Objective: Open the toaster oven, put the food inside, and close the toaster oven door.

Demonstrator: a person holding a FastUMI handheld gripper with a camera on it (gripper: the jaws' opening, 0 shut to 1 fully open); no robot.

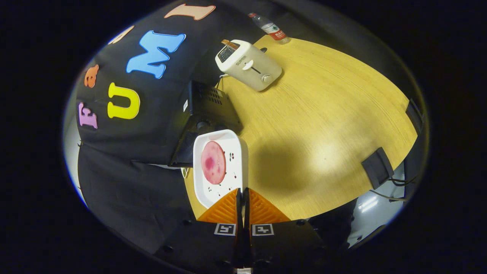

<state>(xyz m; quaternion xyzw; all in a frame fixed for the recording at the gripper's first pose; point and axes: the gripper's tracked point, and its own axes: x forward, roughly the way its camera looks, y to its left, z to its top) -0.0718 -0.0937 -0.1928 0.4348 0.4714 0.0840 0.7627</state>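
My gripper (242, 191) is shut on the near rim of a white rectangular plate (234, 180), with both fingers pinching its edge. A round pink slice of food (213, 162) lies on the plate, which is held up in the air and tilted. Just beyond the plate stands the black toaster oven (208, 105) at the edge of the wooden table (323, 114), seen from above. The plate hides part of the oven's front, so I cannot tell how its door stands.
A white pop-up toaster (249, 65) with bread in its slot stands farther back on the table. A water bottle (272, 29) is at the far edge. A small black box (377, 167) with cables sits at the table's right edge.
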